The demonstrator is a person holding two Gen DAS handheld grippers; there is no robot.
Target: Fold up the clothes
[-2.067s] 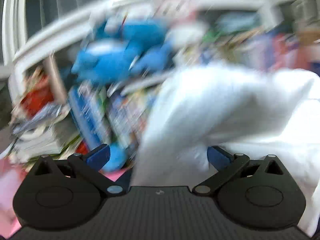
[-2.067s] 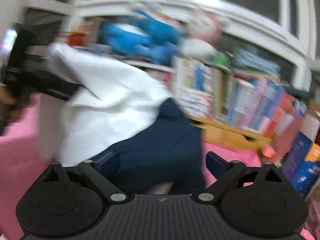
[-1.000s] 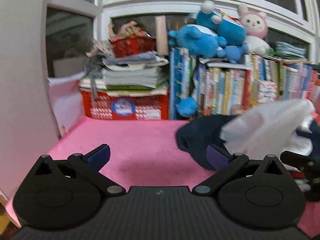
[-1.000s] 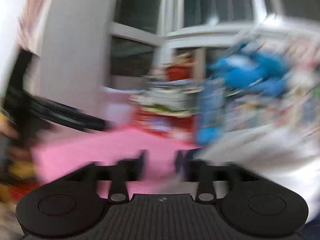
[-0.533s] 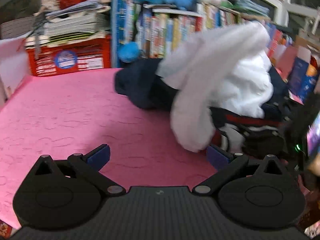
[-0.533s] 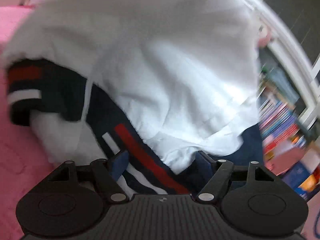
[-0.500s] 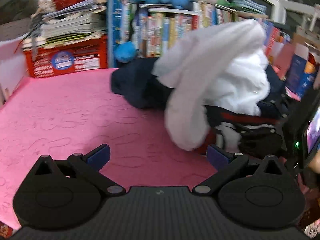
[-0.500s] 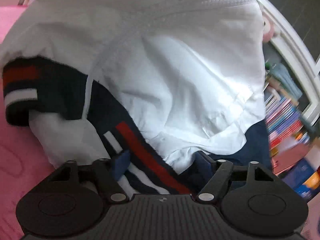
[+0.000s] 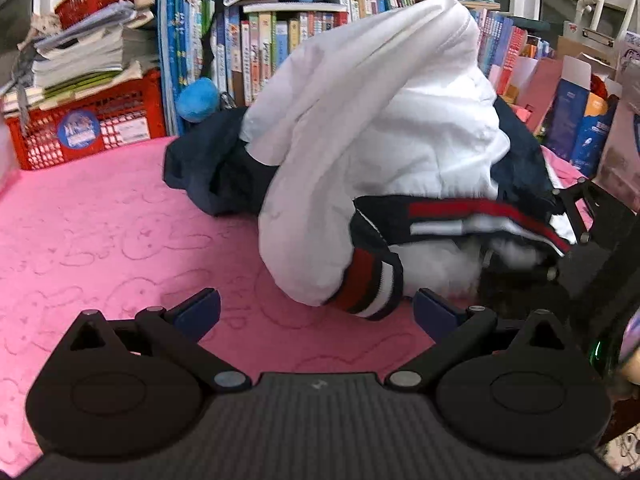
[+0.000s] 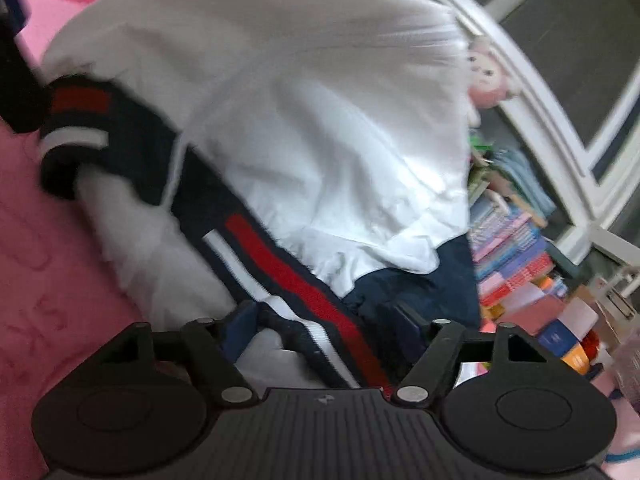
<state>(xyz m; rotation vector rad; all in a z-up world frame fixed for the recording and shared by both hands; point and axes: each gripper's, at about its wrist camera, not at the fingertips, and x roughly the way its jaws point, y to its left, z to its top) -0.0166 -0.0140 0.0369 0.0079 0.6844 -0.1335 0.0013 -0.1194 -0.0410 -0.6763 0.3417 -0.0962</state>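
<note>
A crumpled white and navy jacket with red and white stripe bands (image 9: 384,152) lies heaped on the pink patterned table (image 9: 100,232), toward its right side. A white sleeve ending in a striped ribbed cuff (image 9: 372,284) droops down to the table at the front of the heap, and navy fabric spills out behind on the left. Behind stand a row of upright books (image 9: 256,36) and a red plastic basket (image 9: 88,128) under stacked papers.

The left gripper (image 9: 316,312) hovers low over the table with its jaws spread wide and nothing between them, the cuff just ahead of it. The right gripper (image 10: 324,328) is pushed into the heap from the right, jaws partly drawn in around the navy striped band (image 10: 288,272); whether they actually pinch it cannot be told.

Half a second ago the left view showed the heap from farther back; the sleeve now hangs closer to the left gripper. The right gripper keeps its place in the fabric.
</note>
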